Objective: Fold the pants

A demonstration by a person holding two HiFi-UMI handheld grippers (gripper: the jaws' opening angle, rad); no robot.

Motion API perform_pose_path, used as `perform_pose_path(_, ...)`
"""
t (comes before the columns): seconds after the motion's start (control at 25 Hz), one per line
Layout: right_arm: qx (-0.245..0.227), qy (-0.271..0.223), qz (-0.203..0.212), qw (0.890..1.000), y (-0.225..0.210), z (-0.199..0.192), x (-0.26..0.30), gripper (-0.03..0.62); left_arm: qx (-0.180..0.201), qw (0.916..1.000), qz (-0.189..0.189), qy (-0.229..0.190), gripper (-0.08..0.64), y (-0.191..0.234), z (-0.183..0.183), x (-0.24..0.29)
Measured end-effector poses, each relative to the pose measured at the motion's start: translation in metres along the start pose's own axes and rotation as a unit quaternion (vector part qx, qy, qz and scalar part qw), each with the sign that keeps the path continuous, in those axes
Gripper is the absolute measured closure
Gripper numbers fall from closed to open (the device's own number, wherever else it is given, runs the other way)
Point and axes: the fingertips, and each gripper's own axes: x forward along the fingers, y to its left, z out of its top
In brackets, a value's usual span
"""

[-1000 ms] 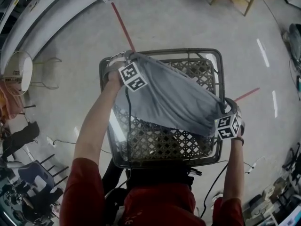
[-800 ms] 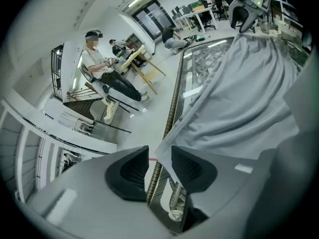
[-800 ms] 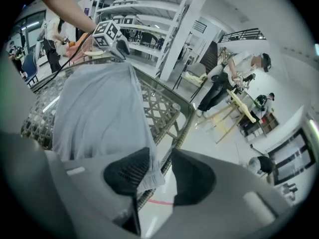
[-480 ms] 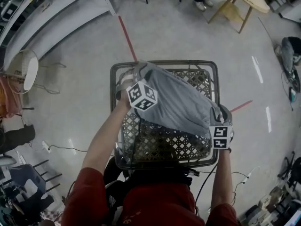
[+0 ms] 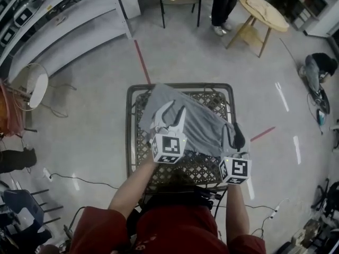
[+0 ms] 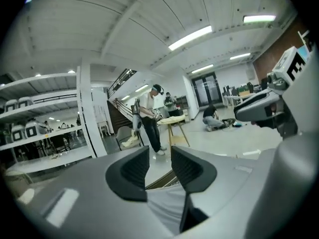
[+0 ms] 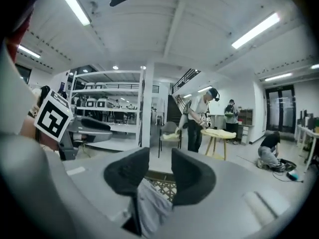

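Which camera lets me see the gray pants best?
The head view: the gray pants hang stretched between the left gripper and right gripper above the basket. Each gripper view shows only a small bit of cloth caught between its own jaws.

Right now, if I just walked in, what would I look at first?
The grey pants, stretched out between the left gripper and the right gripper, each clamped on one end. They hang over a wire basket in the middle of the floor. Farther back, a person stands by a wooden table.
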Motion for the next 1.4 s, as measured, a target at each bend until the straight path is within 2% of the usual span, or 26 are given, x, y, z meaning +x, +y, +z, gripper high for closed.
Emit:
perform_pose_path(0.16,0.011,-0.045,0.012,0.999,0.018,0.030,-0.022,0.462,-0.057,0.9971,0.023,-0.045,0.425,-0.009,0.028,-0.041)
perform_pose_path(0.4,0.007,-0.080,0.035,0.996,0.033,0.058,-0.060,0.480,-0.075,0.9927,0.058,-0.075,0.468,-0.027,0.053,-0.092)
perform_pose_path(0.56,0.014,-0.091,0.061,0.994,0.028,0.064,-0.077,0.514,-0.083,0.9906,0.081,-0.072,0.541,-0.045,0.054,-0.108)
perform_pose_path(0.68,-0.004,-0.095,0.091,0.991,0.018,0.063,-0.076,0.591,-0.071,0.9903,0.095,-0.072,0.554,-0.064,0.052,-0.099)
perform_pose_path(1.08,0.003,-0.103,0.158,0.982,-0.008,0.064,-0.066,0.591,-0.033,0.9850,0.145,-0.089,0.554,-0.096,0.095,-0.097)
perform_pose_path(1.24,0.005,-0.103,0.183,0.978,-0.011,0.058,-0.066,0.591,-0.031,0.9822,0.160,-0.093,0.554,-0.105,0.101,-0.100)
perform_pose_path(1.4,-0.005,-0.109,0.219,0.970,-0.010,0.062,-0.062,0.591,-0.039,0.9768,0.194,-0.083,0.554,-0.106,0.102,-0.105)
